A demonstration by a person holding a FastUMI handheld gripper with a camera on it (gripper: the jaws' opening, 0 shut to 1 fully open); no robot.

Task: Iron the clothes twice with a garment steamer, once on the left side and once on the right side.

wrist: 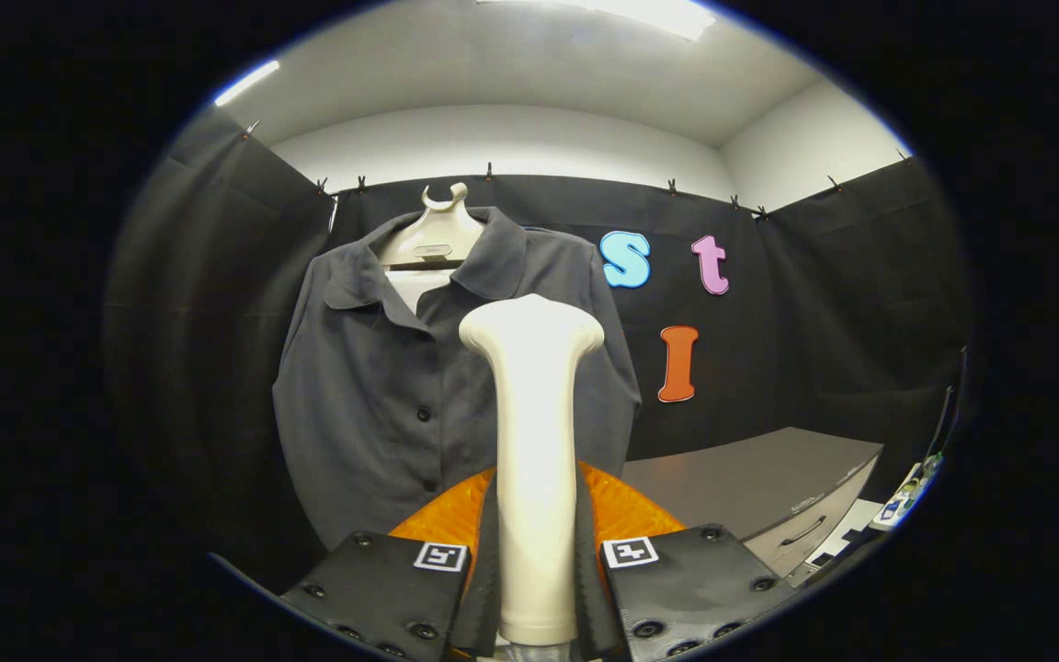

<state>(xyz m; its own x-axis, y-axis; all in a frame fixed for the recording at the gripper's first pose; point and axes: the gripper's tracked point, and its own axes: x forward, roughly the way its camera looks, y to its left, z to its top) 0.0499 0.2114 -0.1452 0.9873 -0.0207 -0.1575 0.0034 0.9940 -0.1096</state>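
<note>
A dark grey short-sleeved shirt (382, 386) with dark buttons hangs on a pale hanger (438, 234) against the booth's black wall, beyond the fingers. A cream garment steamer (534, 441) stands upright between the fingers, its wide head (531, 326) level with the shirt's chest and right of the button line. My gripper (537, 570) is shut on the steamer's handle, with both fingers pressing its sides. The steamer hides part of the shirt's right front. Whether the head touches the cloth cannot be told.
A grey cabinet (768, 487) with a drawer handle stands low to the right of the shirt. Small devices (906, 496) lie at its far right. Black cloth walls close the booth on the left, back and right.
</note>
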